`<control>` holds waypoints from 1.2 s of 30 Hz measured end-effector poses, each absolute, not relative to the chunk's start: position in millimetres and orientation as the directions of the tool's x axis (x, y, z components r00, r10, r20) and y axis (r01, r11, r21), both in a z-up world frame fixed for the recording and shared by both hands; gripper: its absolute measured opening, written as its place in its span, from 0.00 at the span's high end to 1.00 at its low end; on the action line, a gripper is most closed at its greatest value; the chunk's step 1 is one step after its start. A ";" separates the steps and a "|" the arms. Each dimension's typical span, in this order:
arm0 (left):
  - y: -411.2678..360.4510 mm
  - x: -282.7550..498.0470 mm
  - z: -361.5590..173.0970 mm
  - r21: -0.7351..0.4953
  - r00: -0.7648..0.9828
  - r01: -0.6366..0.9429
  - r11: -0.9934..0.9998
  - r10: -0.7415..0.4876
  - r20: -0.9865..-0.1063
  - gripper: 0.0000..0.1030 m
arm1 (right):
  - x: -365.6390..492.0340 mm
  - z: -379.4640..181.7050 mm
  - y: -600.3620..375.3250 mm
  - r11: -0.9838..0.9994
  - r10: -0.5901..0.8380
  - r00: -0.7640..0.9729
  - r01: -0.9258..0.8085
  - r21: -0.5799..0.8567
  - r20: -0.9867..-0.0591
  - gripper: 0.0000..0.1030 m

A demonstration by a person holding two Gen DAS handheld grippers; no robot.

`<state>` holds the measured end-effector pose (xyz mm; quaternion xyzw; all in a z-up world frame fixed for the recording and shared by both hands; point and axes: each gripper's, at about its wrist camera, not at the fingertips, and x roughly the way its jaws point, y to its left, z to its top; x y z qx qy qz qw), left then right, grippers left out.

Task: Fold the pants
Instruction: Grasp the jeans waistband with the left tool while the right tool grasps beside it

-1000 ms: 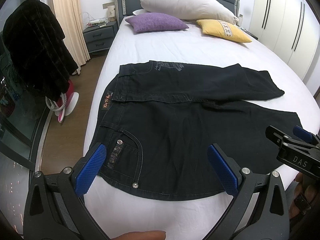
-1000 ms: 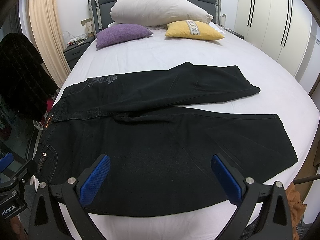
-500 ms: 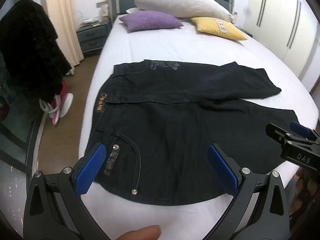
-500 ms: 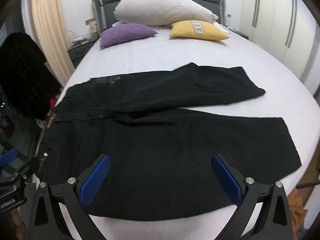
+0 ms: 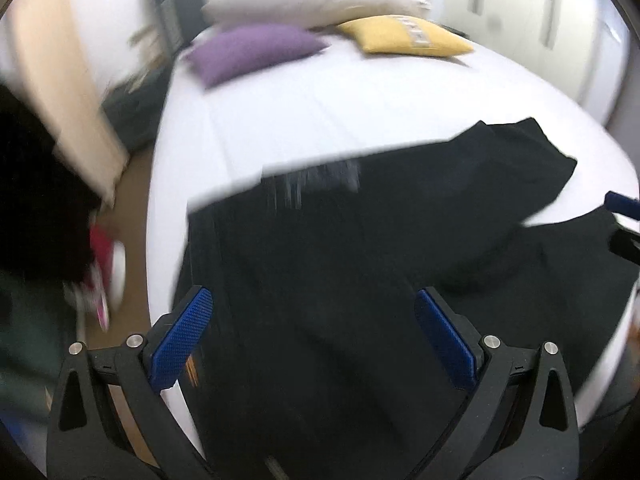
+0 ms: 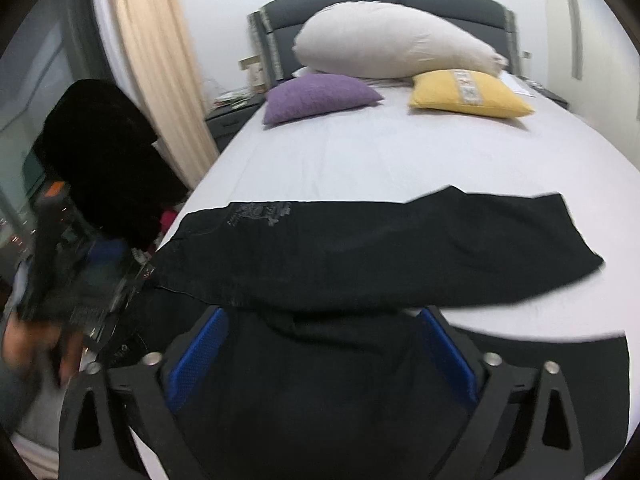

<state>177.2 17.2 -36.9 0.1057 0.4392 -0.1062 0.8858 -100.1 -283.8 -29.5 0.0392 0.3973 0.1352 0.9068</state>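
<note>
Black pants [image 5: 360,248] lie spread across the white bed [image 5: 320,120], waist to the left, both legs running right; they also show in the right wrist view [image 6: 380,248]. My left gripper [image 5: 316,336] is open, low over the waist end near the bed's left edge. My right gripper [image 6: 320,356] is open, low over the near leg, with fabric between its blue pads [image 6: 196,360]. The left view is blurred. The right gripper's tip [image 5: 620,204] shows at that view's right edge.
A white pillow [image 6: 392,44], a purple cushion [image 6: 320,96] and a yellow cushion [image 6: 468,94] lie at the headboard. A dark garment [image 6: 104,152] hangs left of the bed by a beige curtain [image 6: 156,80]. A nightstand [image 6: 232,118] stands behind.
Both grippers have dropped closer to the pants and moved forward over them. The left view has swung and blurred. Both stay open.
</note>
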 end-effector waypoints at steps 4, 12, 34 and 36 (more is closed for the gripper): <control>17.9 269.4 -42.6 0.125 0.541 0.433 0.893 -0.146 -0.828 0.00 | -76.1 -34.9 -287.7 0.923 0.371 0.601 -0.326 0.206 -0.708 0.13; 23.0 396.3 -98.4 -0.023 0.236 0.619 0.785 -0.214 -0.948 0.14 | -37.9 -66.5 -289.5 0.853 0.490 0.496 -0.442 0.277 -0.717 0.21; 33.3 453.2 -127.2 -0.205 0.081 0.613 0.764 -0.318 -0.945 0.91 | 51.6 -71.5 -273.6 0.780 0.547 0.417 -0.569 0.261 -0.726 0.27; 34.8 429.6 -113.3 -0.151 0.145 0.631 0.761 -0.307 -0.941 0.92 | 70.1 -67.6 -268.5 0.772 0.543 0.405 -0.586 0.247 -0.735 0.29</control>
